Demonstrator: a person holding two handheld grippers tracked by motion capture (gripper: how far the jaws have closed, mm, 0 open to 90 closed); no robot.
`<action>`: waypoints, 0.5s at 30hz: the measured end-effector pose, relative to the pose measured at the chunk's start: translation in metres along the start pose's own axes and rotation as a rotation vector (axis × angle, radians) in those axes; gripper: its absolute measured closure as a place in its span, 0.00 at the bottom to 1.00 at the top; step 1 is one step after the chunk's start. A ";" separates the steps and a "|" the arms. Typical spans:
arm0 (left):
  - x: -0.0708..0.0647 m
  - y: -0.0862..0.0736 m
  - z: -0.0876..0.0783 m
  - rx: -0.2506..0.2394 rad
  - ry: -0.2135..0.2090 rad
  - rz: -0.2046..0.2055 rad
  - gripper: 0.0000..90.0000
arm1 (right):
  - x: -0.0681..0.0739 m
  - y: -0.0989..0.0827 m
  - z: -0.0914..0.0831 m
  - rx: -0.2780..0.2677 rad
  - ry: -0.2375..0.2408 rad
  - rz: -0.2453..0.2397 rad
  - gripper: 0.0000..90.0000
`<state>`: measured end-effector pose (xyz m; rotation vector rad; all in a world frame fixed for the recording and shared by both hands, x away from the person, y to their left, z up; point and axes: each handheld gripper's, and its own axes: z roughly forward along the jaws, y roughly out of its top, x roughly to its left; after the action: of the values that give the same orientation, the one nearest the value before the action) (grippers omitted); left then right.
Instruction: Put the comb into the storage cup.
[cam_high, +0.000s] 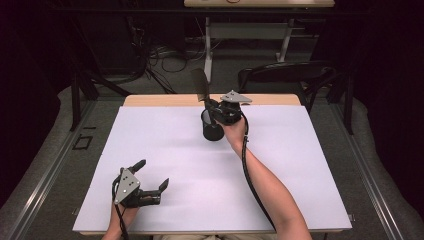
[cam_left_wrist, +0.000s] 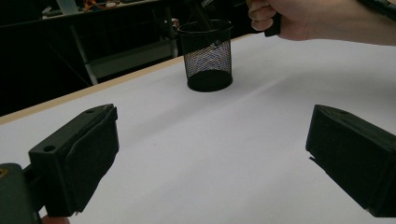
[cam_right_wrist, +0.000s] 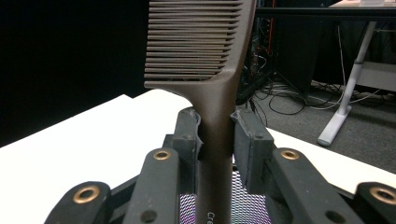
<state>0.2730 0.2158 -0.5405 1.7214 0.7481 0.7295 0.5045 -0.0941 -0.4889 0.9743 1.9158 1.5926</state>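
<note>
comb (cam_right_wrist: 201, 56) standing upright, handle clamped in right gripper (cam_right_wrist: 217, 135), hanging directly over mesh cup (cam_high: 212, 128) at 12 o'clock (teeth up); left gripper (cam_high: 150, 176) idling wide, empty.

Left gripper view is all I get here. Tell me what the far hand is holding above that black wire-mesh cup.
Observer: The right claw is shut on the handle of a dark brown plastic comb, teeth end up.
Operator: Say where its lower end goes.
Observer: In the right gripper view the handle runs down between the pads, with the mesh of the black wire-mesh cup right behind its lower end.
Operator: Report my own claw.
Observer: The high view shows the left claw open and holding nothing, low over the white table sheet near its front left corner, well apart from the cup.
</note>
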 end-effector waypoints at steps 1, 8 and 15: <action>0.000 0.000 0.000 0.000 0.000 0.001 0.03 | 0.000 0.000 0.000 0.001 -0.001 -0.001 0.81; 0.000 0.000 0.000 -0.001 0.001 0.002 0.03 | 0.000 -0.002 0.000 0.009 0.001 -0.005 0.81; 0.000 0.000 0.000 -0.001 0.001 0.002 0.03 | -0.001 -0.006 0.000 0.016 -0.003 -0.005 0.81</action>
<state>0.2729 0.2162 -0.5403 1.7213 0.7463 0.7319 0.5038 -0.0954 -0.4943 0.9770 1.9302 1.5743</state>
